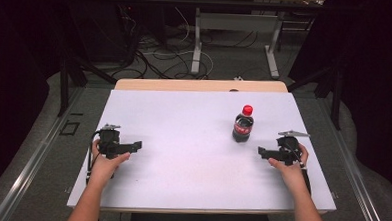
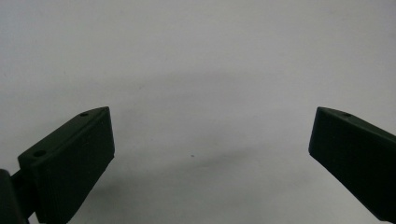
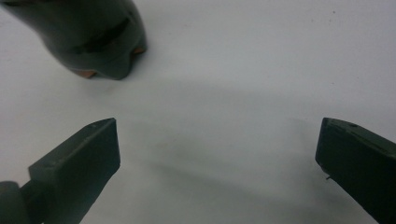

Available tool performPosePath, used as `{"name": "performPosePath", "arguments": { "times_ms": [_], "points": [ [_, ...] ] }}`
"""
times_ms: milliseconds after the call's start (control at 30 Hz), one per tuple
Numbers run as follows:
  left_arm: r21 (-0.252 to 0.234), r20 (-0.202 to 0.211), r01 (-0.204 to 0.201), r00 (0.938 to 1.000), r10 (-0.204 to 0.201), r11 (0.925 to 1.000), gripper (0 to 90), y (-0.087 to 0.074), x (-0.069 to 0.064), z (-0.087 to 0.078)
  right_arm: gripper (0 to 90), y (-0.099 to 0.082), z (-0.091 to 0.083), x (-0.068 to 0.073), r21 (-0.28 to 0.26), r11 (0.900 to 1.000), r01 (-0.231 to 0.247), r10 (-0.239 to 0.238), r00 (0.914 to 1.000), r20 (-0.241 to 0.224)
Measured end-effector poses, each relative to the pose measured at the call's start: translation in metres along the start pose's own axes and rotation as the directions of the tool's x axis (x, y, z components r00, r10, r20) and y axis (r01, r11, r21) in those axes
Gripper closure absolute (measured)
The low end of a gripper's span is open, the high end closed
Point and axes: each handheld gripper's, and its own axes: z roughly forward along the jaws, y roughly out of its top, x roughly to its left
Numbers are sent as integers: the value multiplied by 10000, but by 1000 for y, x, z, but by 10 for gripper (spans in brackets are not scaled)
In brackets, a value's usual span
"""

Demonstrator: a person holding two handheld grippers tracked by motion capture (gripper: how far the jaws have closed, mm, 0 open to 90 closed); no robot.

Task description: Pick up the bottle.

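A dark cola bottle with a red cap and red label stands upright right of the table's middle. Its base shows at the upper left of the right gripper view as the cola bottle. My right gripper rests low on the white table, a short way right of and nearer than the bottle, pointing inward. It is open, with bare table between the jaws, as the right gripper view shows. My left gripper lies at the table's left, pointing inward. The left gripper is open with nothing between its jaws.
A bare wooden strip runs along the table's far edge. Beyond it the floor holds cables and the legs of another desk. Dark frames stand at both sides.
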Motion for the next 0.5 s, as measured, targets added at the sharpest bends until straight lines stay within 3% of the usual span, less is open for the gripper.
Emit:
{"name": "performPosePath", "arguments": {
  "times_ms": [33,200,367,400,500],
  "points": [
    [-40,323,-182,9993,183,9998,4,2,-4,-9,0,0,-6,3,-79,9999,66,-66,10000,-28],
    [-788,496,-623,9966,663,9949,5,6,-21,-30,63,6,-26,14,-469,9985,277,-297,9986,-431],
    [-590,634,-1113,9913,1150,9920,5,7,-37,-39,71,18,-35,36,-928,9889,1161,-1227,9901,-682],
    [-601,693,-1035,9918,1076,9928,5,7,-41,-39,71,21,-35,40,-970,9867,1304,-1375,9880,-706],
    [-554,663,-1261,9893,1296,9905,5,8,-46,-41,73,31,-28,48,-992,9848,1422,-1505,9853,-814]
  ]
}}
